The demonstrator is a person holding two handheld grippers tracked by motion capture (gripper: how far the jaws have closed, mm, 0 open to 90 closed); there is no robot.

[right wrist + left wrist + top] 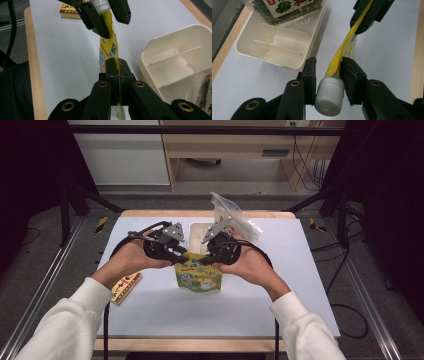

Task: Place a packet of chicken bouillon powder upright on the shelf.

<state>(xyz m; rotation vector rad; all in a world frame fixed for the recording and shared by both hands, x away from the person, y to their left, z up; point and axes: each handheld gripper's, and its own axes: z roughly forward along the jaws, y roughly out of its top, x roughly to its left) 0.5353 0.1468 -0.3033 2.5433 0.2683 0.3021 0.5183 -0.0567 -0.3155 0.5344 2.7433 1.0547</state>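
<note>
A yellow printed pouch [197,275] with a white screw cap [329,100] hangs above the white table between my two grippers. My left gripper [182,254] is shut on the cap end, and its jaws press the cap and the pouch neck [337,57] from both sides. My right gripper [207,260] is shut flat on the pouch's other top edge [107,47]. The right gripper view has its own jaws [119,65] pinched on the yellow film, with the left gripper [113,25] farther off holding the cap [101,6]. In the left gripper view the right gripper [364,15] clamps the film's far end.
A cream divided tray [197,227] stands just behind the grippers, its rim [249,47] close to the pouch. A clear bag of dark green leaves [232,215] leans in its far compartment. A small red and yellow box [125,287] lies at the table's left edge.
</note>
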